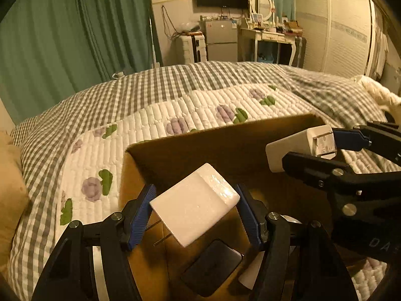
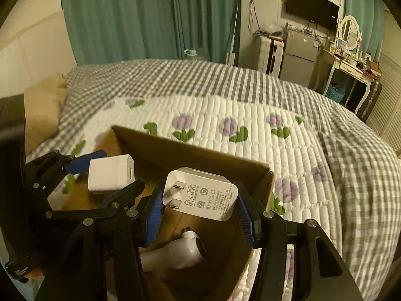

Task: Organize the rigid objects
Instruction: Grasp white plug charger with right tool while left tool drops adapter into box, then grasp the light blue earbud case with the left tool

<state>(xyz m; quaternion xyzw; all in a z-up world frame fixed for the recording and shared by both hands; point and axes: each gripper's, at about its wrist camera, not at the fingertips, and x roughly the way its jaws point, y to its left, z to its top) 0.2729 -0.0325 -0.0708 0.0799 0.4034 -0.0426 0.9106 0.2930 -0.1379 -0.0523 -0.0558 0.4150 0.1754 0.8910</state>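
Note:
An open cardboard box (image 1: 225, 148) (image 2: 200, 155) stands on the bed. My left gripper (image 1: 195, 210) is shut on a white square charger (image 1: 194, 204) with two thin prongs and holds it over the box; it also shows in the right wrist view (image 2: 110, 173). My right gripper (image 2: 199, 200) is shut on a white Huawei charger (image 2: 200, 193) with flat prongs, also over the box; it shows at the right of the left wrist view (image 1: 300, 148). Inside the box lie a white rounded device (image 2: 180, 253) and a dark flat object (image 1: 213, 268).
The box sits on a white quilted mat with purple flowers (image 1: 175, 115) over a grey checked bedspread (image 2: 175, 80). A tan pillow (image 2: 42, 110) lies at the left. Green curtains, a small fridge (image 1: 221, 40) and a dressing table (image 1: 270, 35) stand beyond the bed.

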